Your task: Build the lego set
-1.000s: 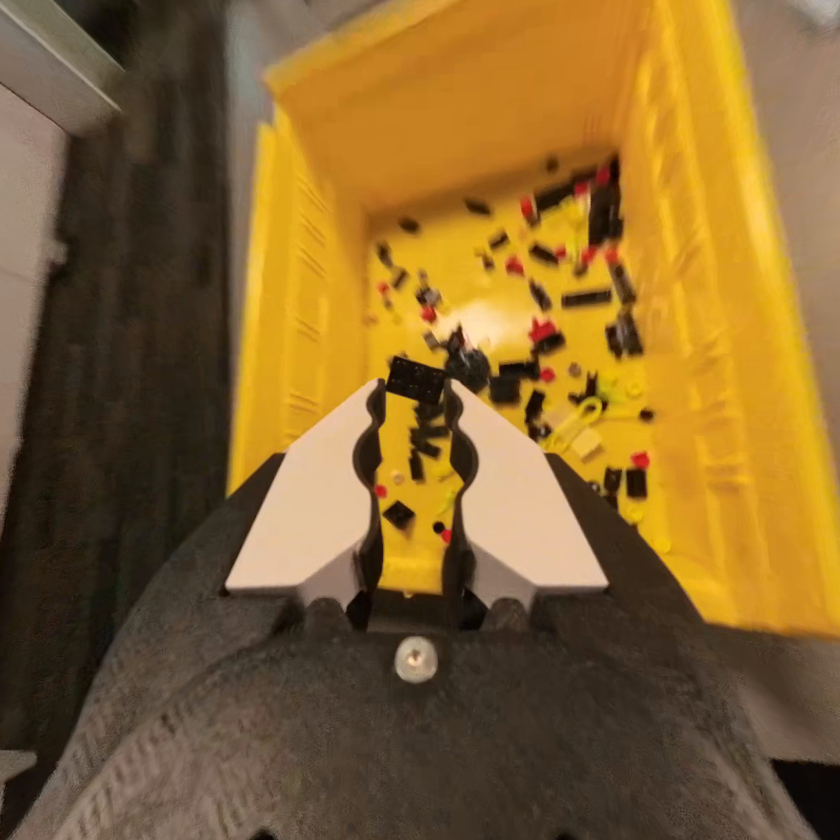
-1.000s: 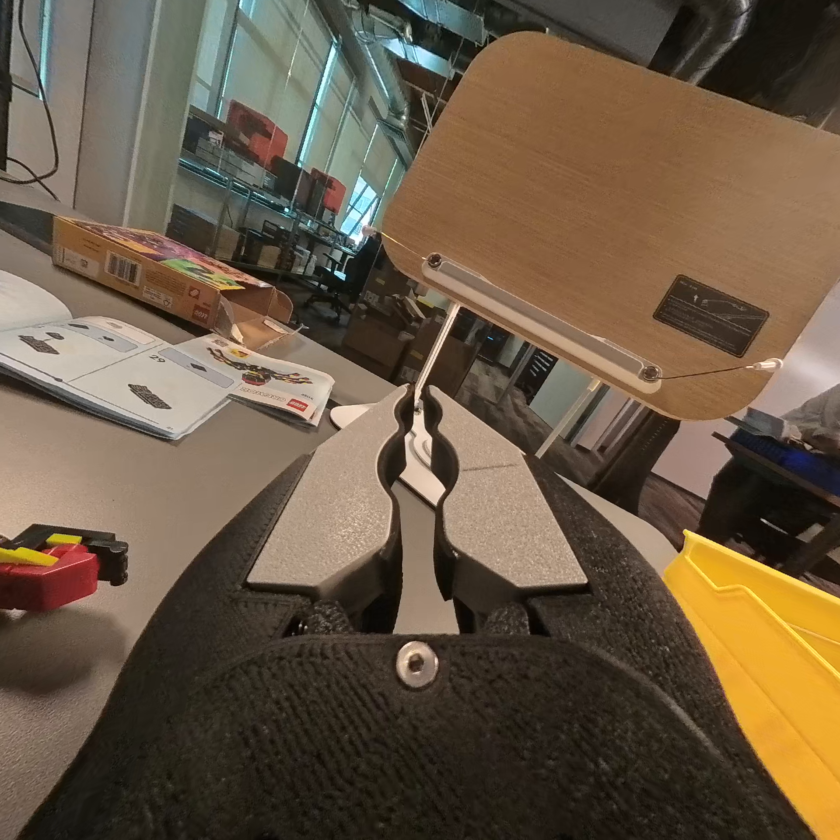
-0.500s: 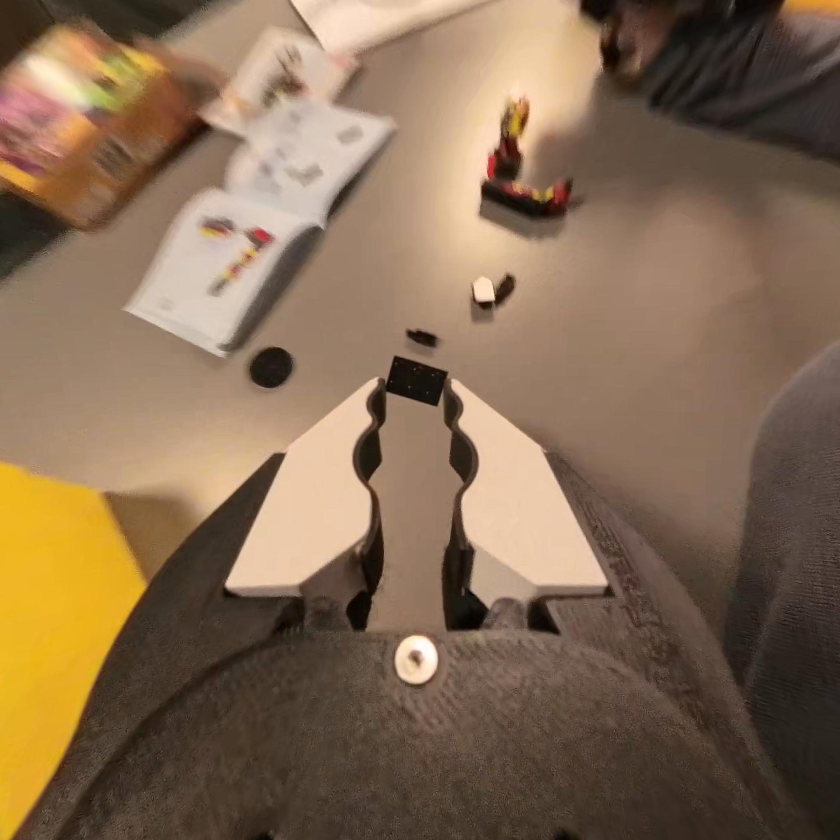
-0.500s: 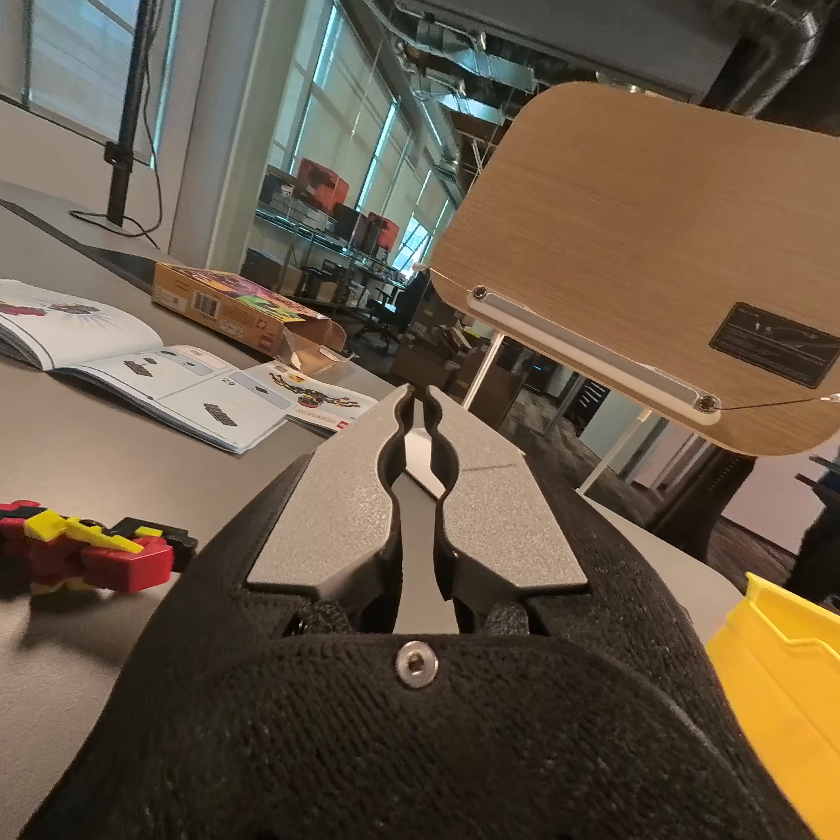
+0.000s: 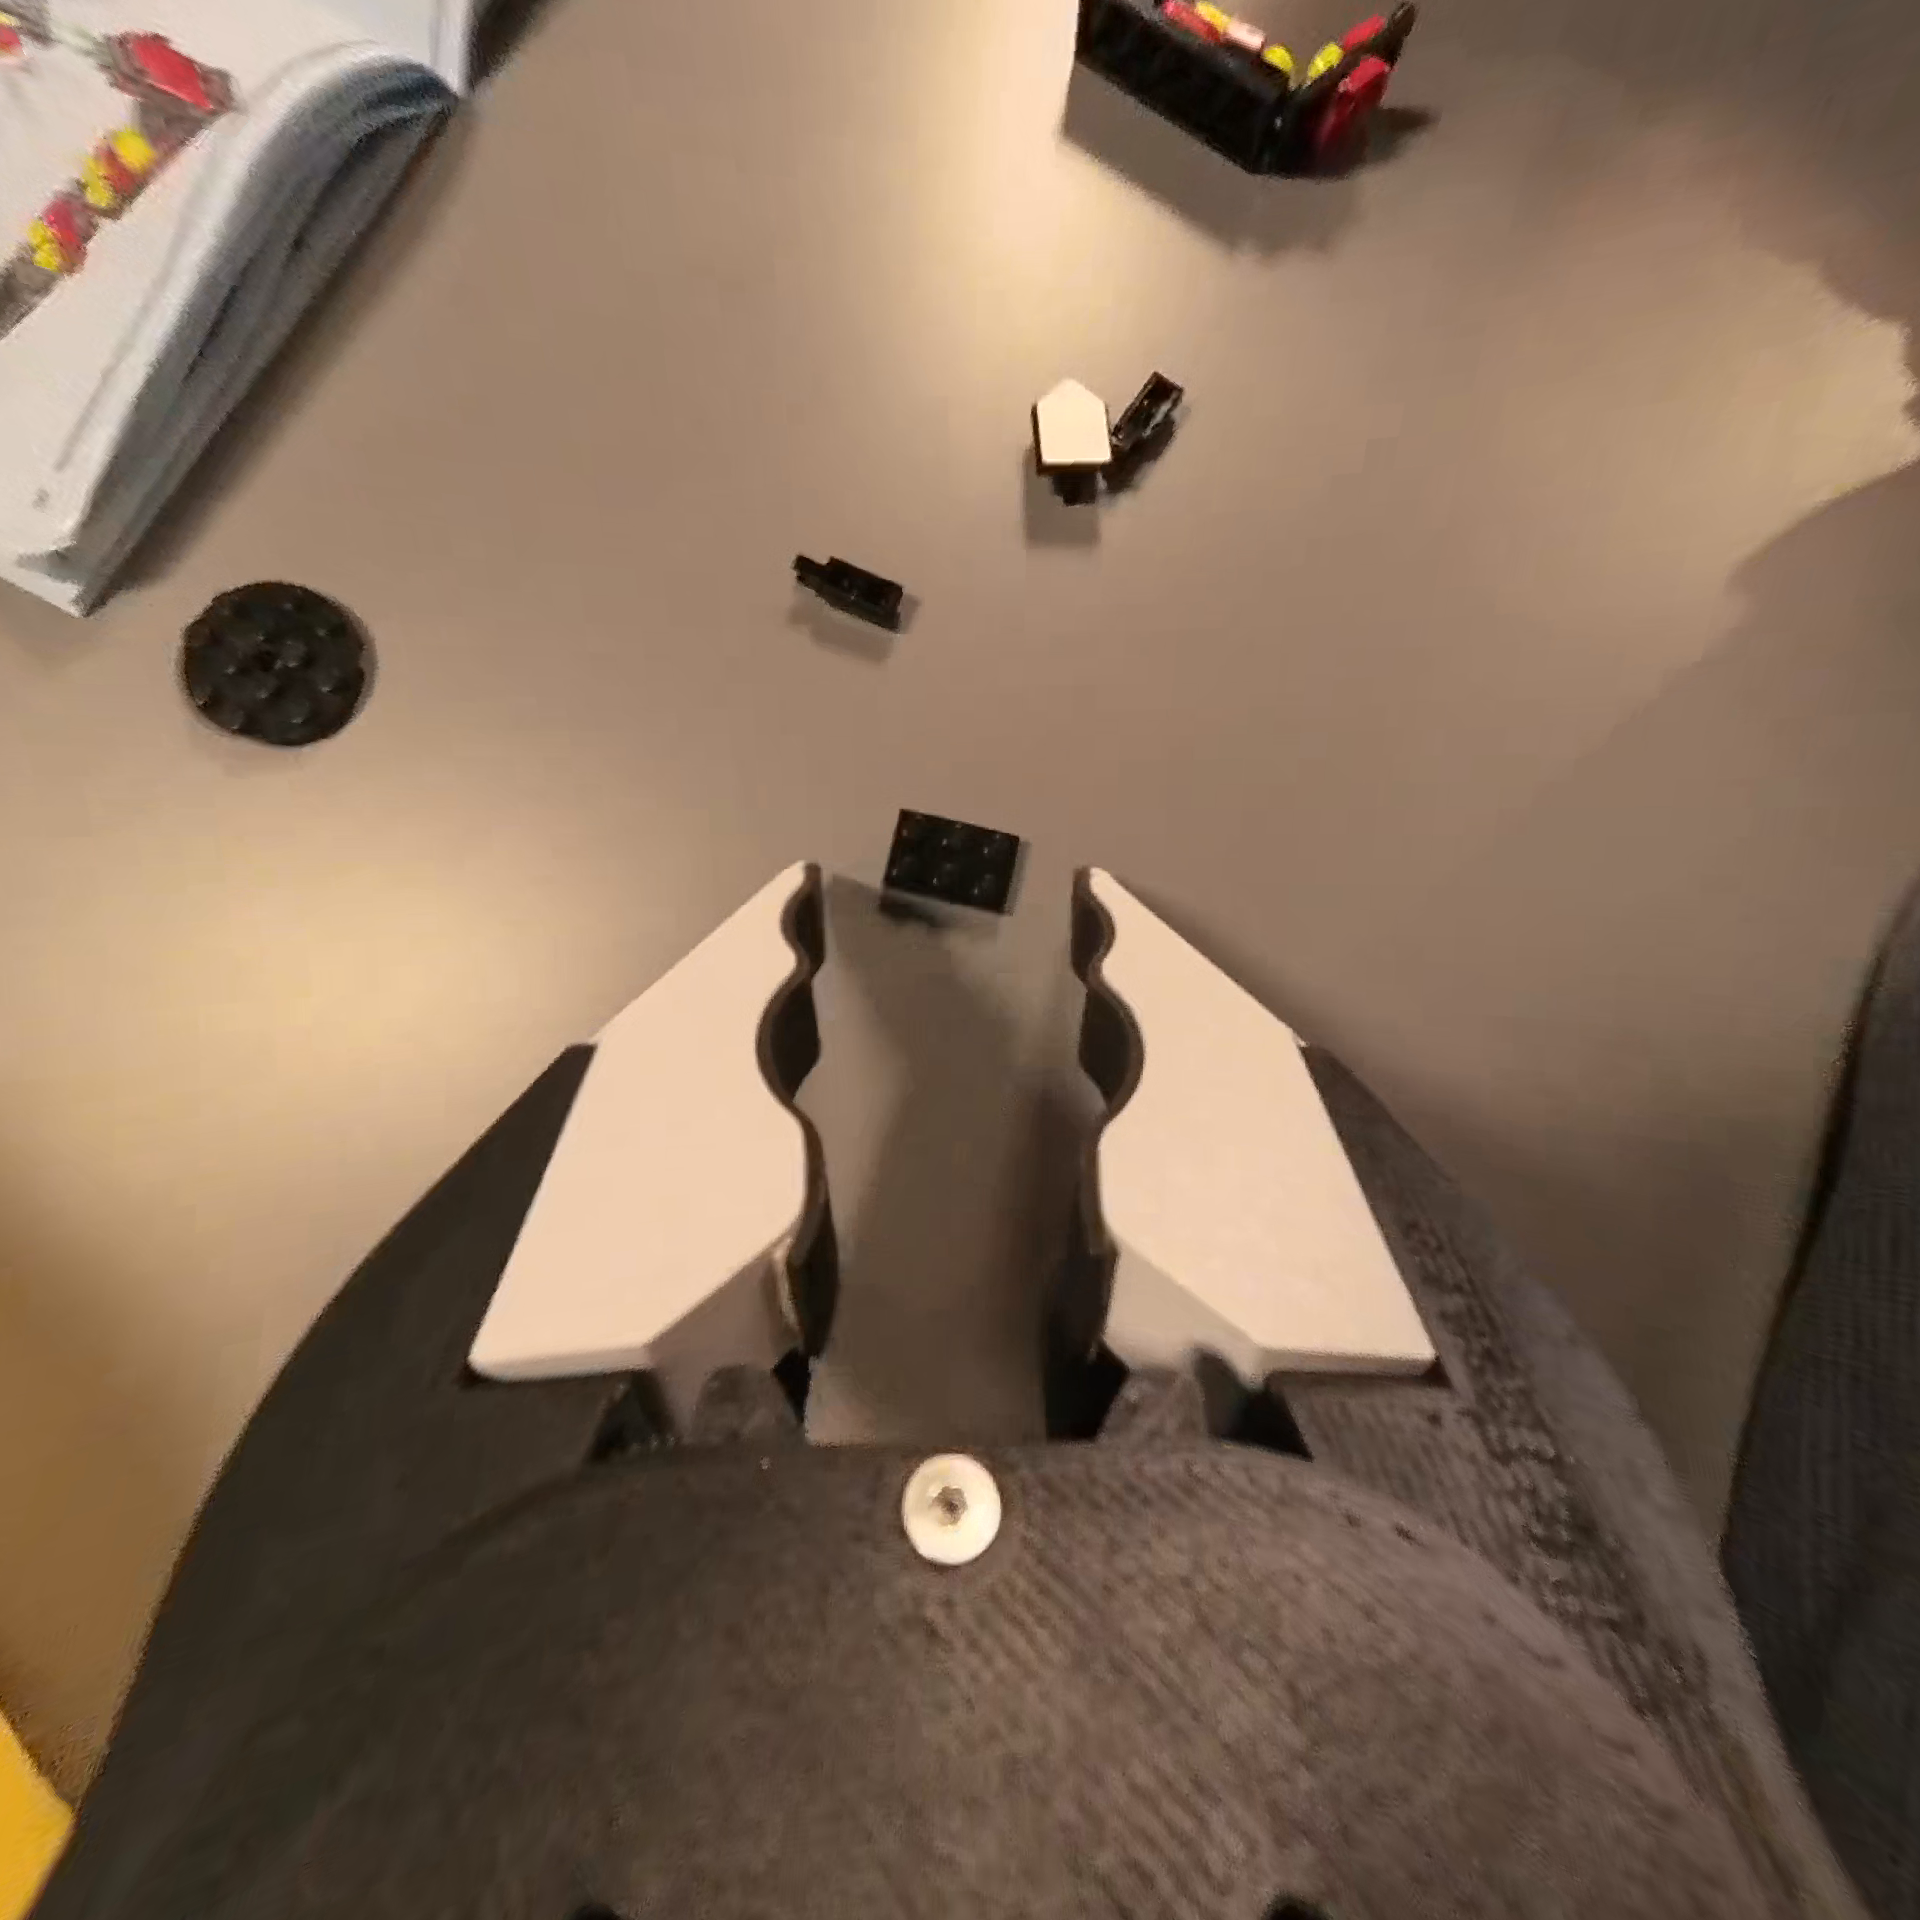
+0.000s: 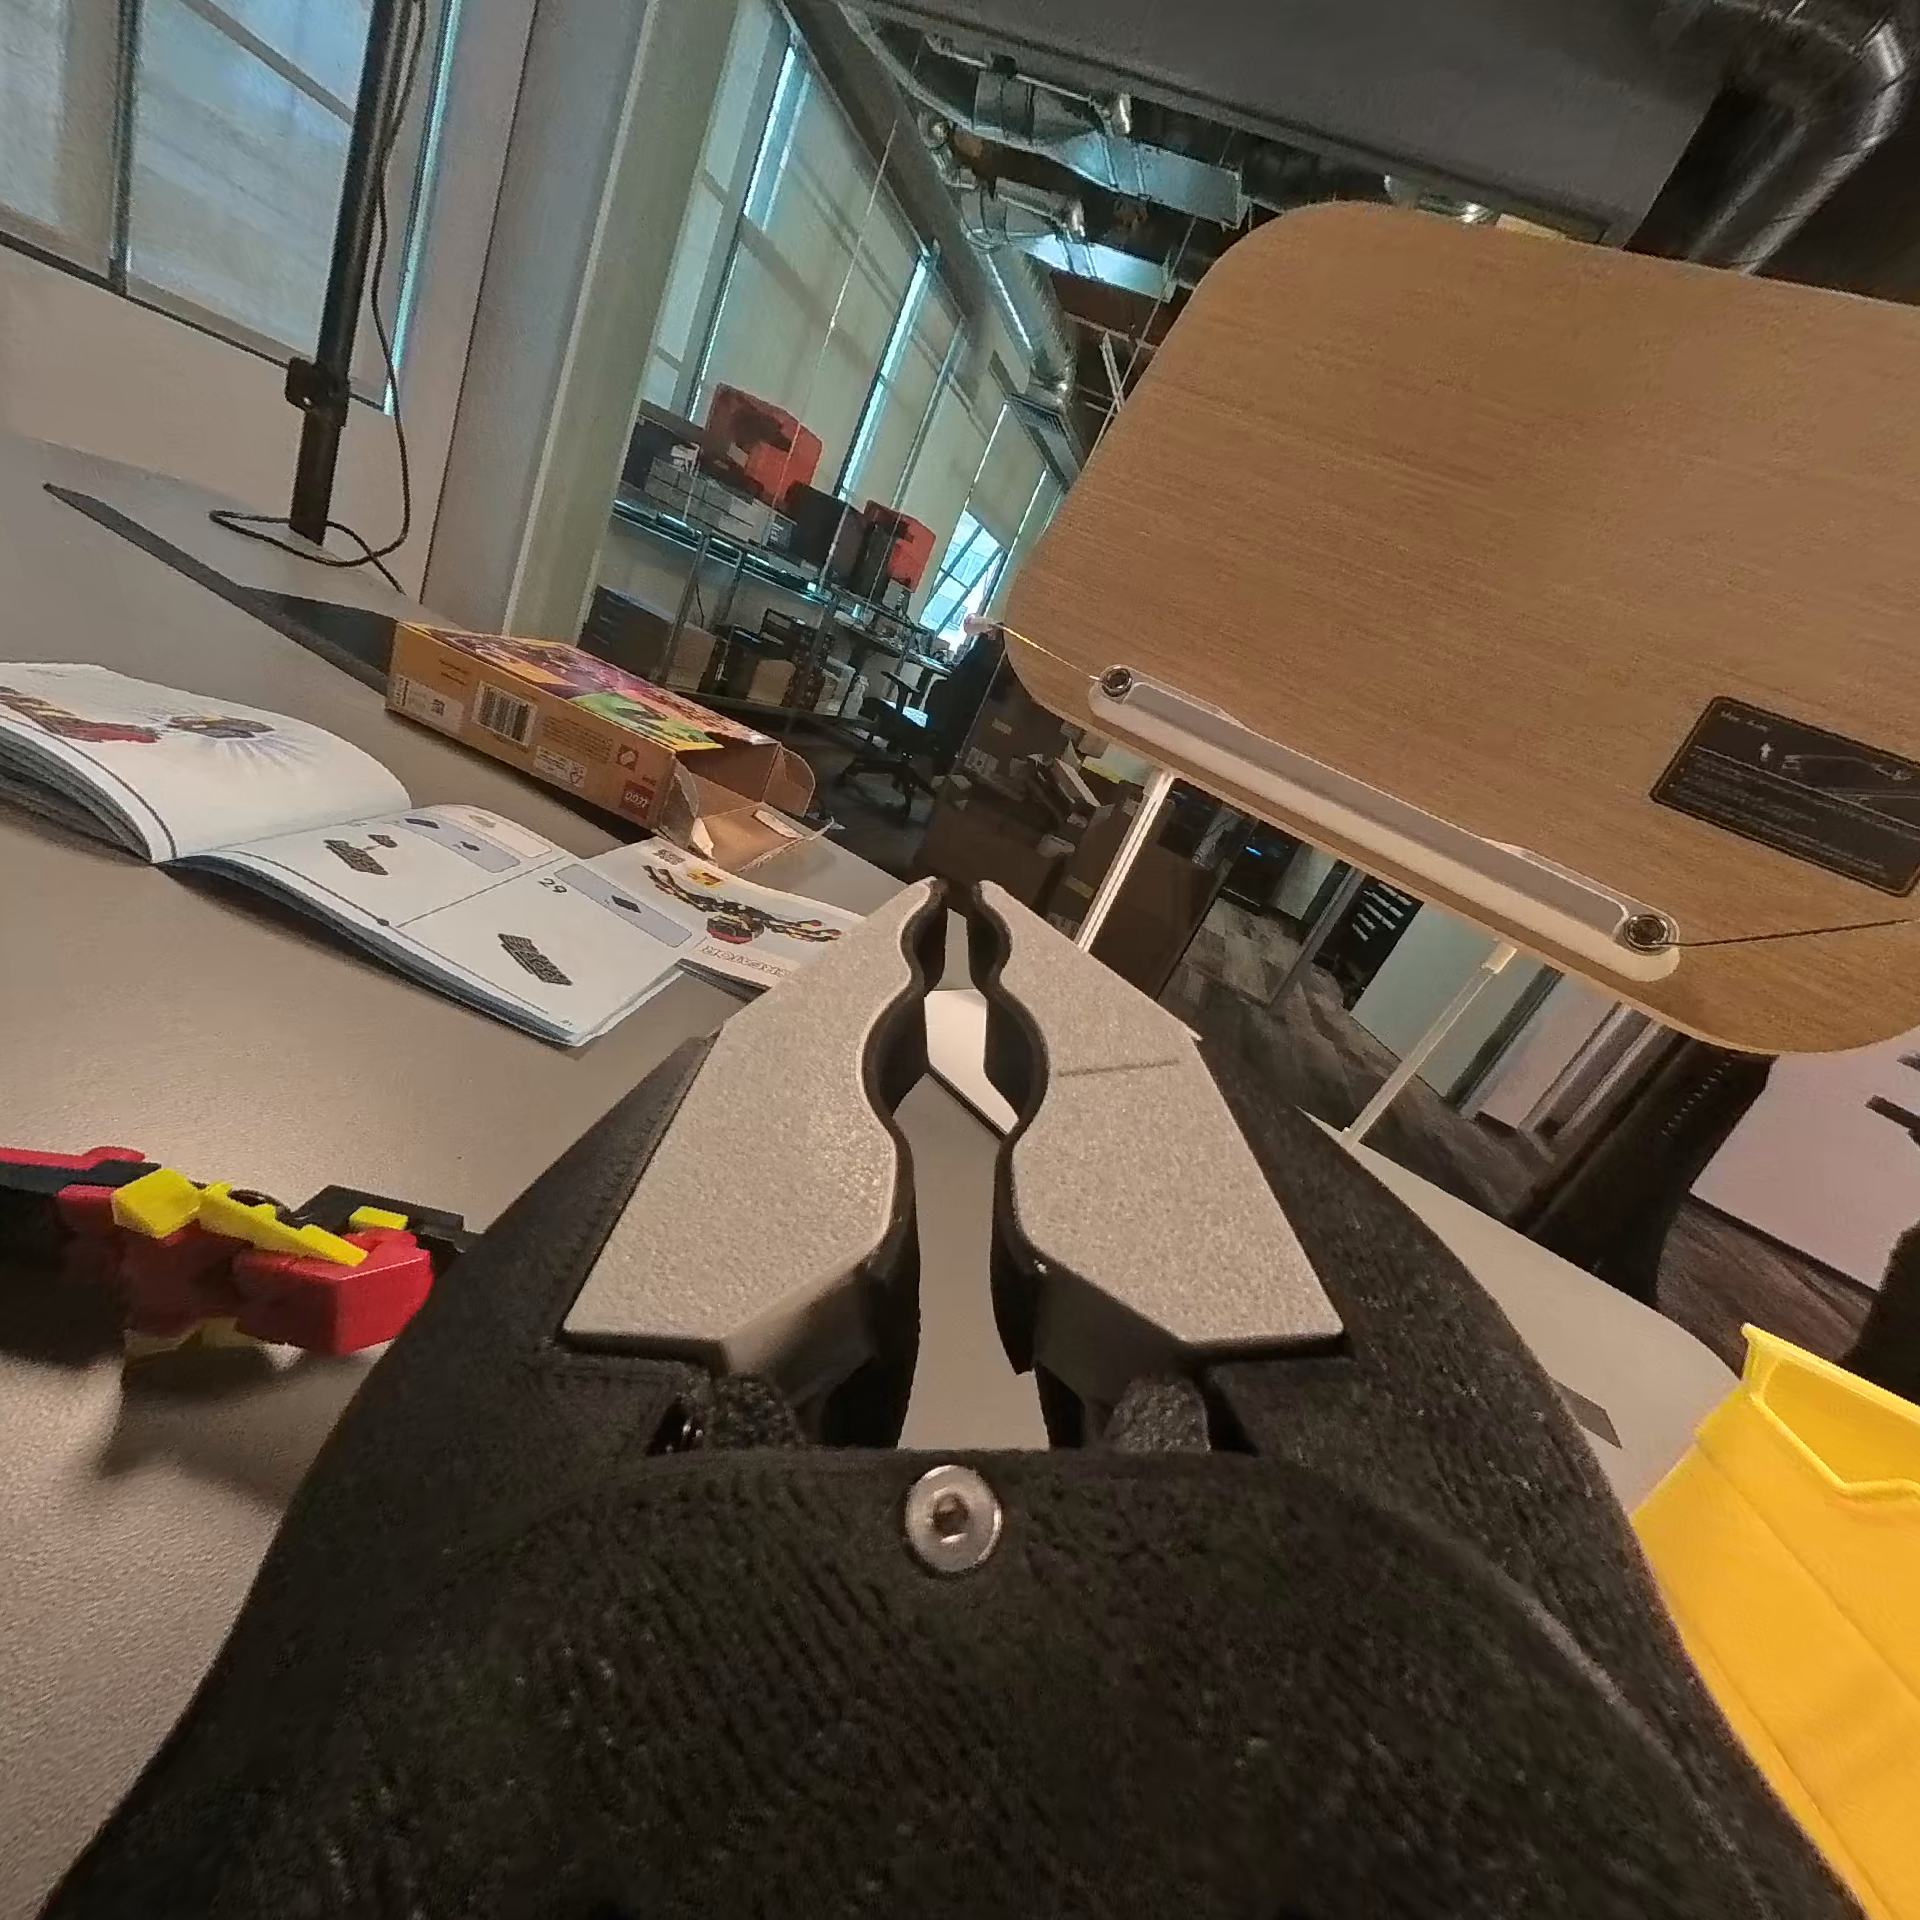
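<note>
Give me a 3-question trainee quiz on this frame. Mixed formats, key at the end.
1. True or false: the left gripper is clamped on the black plate.
2. Which lies nearest the open booklet on the table? A) round black disc B) white piece C) red and black model
3. Fill in: the right gripper has its fingertips almost ____ and holds nothing.

Key
1. False: its jaws stand apart and the plate sits loose just beyond the tips.
2. A
3. closed
</note>
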`<state>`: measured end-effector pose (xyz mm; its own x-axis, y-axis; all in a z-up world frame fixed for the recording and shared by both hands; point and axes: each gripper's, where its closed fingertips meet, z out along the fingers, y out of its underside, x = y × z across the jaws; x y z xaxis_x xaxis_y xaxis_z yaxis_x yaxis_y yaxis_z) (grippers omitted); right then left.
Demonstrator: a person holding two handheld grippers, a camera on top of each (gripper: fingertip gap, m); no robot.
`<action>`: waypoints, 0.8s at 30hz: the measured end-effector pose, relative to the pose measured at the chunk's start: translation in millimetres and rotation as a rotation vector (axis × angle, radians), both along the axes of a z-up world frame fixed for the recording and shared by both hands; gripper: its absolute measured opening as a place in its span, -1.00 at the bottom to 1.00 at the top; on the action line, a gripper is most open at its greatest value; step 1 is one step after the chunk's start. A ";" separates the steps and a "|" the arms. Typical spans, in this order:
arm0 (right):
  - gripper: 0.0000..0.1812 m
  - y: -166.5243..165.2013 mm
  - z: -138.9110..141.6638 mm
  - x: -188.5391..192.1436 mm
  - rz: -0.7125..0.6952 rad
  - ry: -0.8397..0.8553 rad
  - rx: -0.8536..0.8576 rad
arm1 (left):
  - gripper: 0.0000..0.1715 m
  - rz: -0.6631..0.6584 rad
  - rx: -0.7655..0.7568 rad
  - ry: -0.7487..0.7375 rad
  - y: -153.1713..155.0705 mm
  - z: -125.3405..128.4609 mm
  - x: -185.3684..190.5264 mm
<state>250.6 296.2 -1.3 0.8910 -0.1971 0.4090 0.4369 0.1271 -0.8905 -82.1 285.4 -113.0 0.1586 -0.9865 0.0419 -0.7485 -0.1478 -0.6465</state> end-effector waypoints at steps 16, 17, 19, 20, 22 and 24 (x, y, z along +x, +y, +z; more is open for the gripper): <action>-0.99 -1.0 -2.0 15.2 -0.109 -0.020 -0.016 | -0.61 0.392 0.363 -0.856 14.1 150.5 -164.2; -0.99 -1.4 -2.0 17.7 -0.123 -0.018 -0.016 | -0.62 0.414 0.425 -0.869 14.5 160.6 -177.0; -0.99 -2.0 -2.4 22.7 -0.152 -0.015 -0.018 | -0.63 0.479 0.543 -0.854 21.3 178.3 -205.1; -0.98 -2.2 -2.7 25.0 -0.166 -0.015 -0.021 | -0.64 0.528 0.590 -0.831 28.9 184.6 -220.6; -0.99 -2.7 -3.4 29.1 -0.196 -0.021 -0.026 | -0.64 0.624 0.635 -0.767 49.3 189.9 -248.8; -0.99 -3.6 -3.8 32.8 -0.225 -0.029 -0.031 | -0.63 0.669 0.613 -0.707 70.7 188.9 -265.9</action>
